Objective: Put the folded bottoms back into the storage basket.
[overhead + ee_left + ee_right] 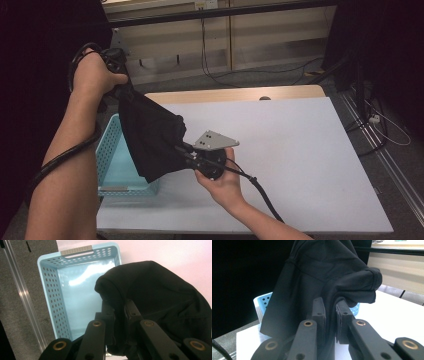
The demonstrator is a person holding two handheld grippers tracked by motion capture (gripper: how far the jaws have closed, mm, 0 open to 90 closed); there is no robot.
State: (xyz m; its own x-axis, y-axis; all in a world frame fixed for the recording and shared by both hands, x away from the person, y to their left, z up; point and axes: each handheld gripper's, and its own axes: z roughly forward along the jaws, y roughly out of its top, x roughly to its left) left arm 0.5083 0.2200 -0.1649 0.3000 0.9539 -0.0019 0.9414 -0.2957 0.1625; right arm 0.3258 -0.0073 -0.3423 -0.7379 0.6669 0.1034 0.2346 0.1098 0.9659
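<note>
Your black garment (152, 137) hangs in the air above the light blue perforated basket (111, 165) at the desk's (300, 165) left edge, stretched between both grippers. Your left gripper (120, 75) is clamped on its upper end, your right gripper (187, 152) on a lower fold. Both grips look thin; a sharp pull could slip the cloth free outside the basket.

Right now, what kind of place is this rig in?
Probably a lab or data-collection workspace, not a home. A white table stands on grey carpet with loose cables trailing along the wall, dark curtains hang at both sides, and both hands work cabled grippers on a black cloth over a blue basket.
</note>
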